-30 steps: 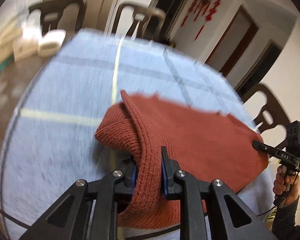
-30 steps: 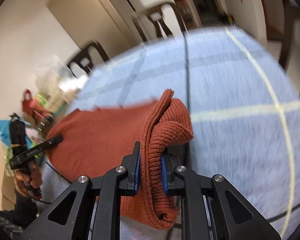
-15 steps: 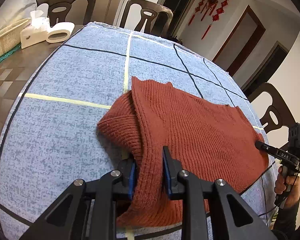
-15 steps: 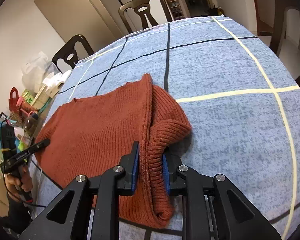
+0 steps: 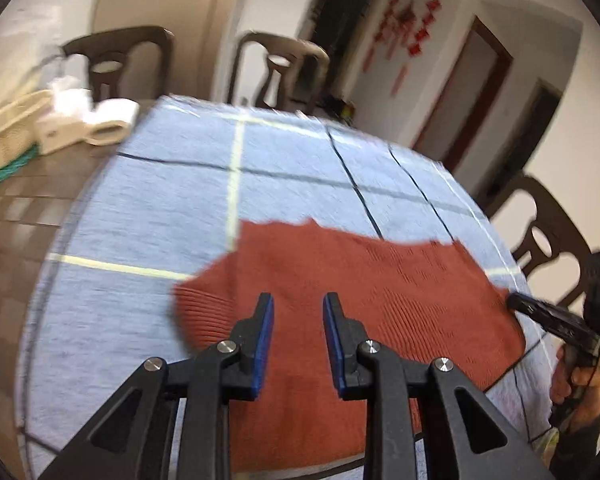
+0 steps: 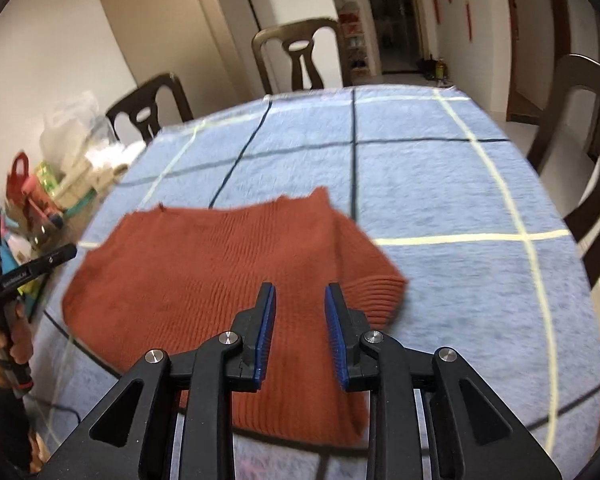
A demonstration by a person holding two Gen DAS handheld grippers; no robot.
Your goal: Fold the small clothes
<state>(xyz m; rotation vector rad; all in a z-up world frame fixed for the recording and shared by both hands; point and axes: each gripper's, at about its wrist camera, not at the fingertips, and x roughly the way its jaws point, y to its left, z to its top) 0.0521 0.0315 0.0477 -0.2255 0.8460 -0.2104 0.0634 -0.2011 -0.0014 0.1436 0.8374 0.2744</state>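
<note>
A rust-red knitted sweater [image 5: 364, 296] lies flat on the blue checked tablecloth [image 5: 160, 200]; it also shows in the right wrist view [image 6: 220, 264]. My left gripper [image 5: 298, 308] is open and empty, raised over the sweater's left sleeve end. My right gripper [image 6: 300, 300] is open and empty, raised over the sweater's right sleeve end. The left view shows the right gripper [image 5: 556, 320] at the sweater's far right; the right view shows the left gripper [image 6: 24, 276] at its far left.
Dark wooden chairs [image 5: 276, 68] stand around the table. A tissue box and a woven basket [image 5: 8, 136] sit on the bare tabletop at the left. Bags and clutter [image 6: 48, 188] are piled at the table's left side in the right wrist view.
Both grippers opened and let go of the sweater sleeves, then lifted and pulled back. The sleeves now lie folded flat on the sweater body.
</note>
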